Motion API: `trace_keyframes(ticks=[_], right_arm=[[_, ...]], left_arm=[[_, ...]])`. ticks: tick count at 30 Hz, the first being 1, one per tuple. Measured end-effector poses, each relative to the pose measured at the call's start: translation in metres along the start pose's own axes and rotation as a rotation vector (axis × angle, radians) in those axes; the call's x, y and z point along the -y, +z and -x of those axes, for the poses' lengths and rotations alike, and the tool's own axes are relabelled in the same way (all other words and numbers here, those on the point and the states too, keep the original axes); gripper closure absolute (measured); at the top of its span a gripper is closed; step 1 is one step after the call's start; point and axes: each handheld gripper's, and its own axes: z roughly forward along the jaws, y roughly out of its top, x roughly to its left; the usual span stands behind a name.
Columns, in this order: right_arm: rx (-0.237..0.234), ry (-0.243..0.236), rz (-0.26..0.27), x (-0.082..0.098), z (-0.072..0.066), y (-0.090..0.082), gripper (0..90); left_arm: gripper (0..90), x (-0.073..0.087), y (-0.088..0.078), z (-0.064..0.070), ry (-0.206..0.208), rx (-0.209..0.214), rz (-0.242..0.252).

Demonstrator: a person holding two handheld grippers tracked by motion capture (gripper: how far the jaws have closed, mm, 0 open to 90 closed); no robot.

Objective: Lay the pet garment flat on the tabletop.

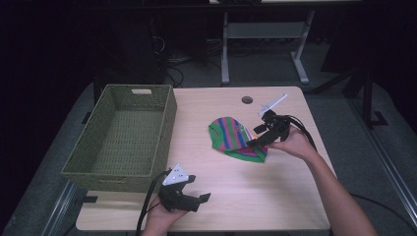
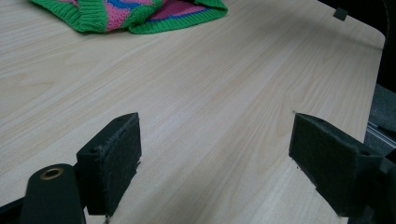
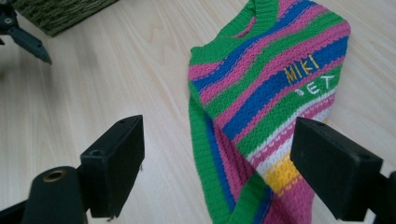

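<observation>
As far as the high view allows a judgement, the work is at its start: the striped knitted sweater (image 1: 236, 139) lies crumpled on the wooden table (image 1: 275, 196), right of centre, and the green woven basket (image 1: 123, 135) at the table's left edge holds nothing that I can see. If the garment is meant for that basket, everything remains to be done: grasp, lift, carry, release. From above, the right gripper (image 1: 258, 140) sits at the sweater's near right edge, low over the cloth; whether it touches cannot be told here. The left gripper (image 1: 196, 199) rests near the front edge, well apart from the sweater, just in front of the basket's near corner.

Looking along the left gripper (image 2: 215, 163), its jaws stand wide apart over bare wood with nothing between them. The sweater (image 2: 126, 14) shows as a green-hemmed strip far ahead, confirming this tool is idle.

The right gripper view supplies what the high view lacks. The right gripper (image 3: 219, 163) is spread wide, jaws straddling a fold of the sweater (image 3: 266, 93) but not closed on it; the cloth is loose. Yellow stitched lettering (image 3: 302, 72) reads on a blue stripe, illegible from overhead. A corner of the basket (image 3: 56, 14) appears top left.
</observation>
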Motion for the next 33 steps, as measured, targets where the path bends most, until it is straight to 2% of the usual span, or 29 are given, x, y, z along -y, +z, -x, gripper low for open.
trace_keyframes(ticks=[7, 16, 23, 26, 33], right_arm=[[0.001, 0.007, -0.010, -0.013, 0.007, 0.014, 18.1], [0.040, 0.036, -0.059, -0.026, 0.012, 0.041, 21.4], [0.061, 0.040, -0.072, -0.030, 0.014, 0.056, 23.4], [0.101, 0.035, -0.110, -0.030, 0.016, 0.068, 24.4], [0.156, 0.040, -0.141, -0.029, 0.018, 0.079, 31.7]], left_arm=[[16.5, 0.000, 0.000, 0.001, -0.003, 0.006, 0.003], [16.5, -0.001, 0.000, 0.001, 0.003, 0.004, 0.000], [16.5, -0.001, 0.001, 0.001, 0.005, 0.007, -0.001], [16.5, -0.001, 0.001, 0.002, 0.006, 0.008, 0.000], [16.5, -0.001, 0.001, 0.001, 0.002, 0.014, 0.001]])
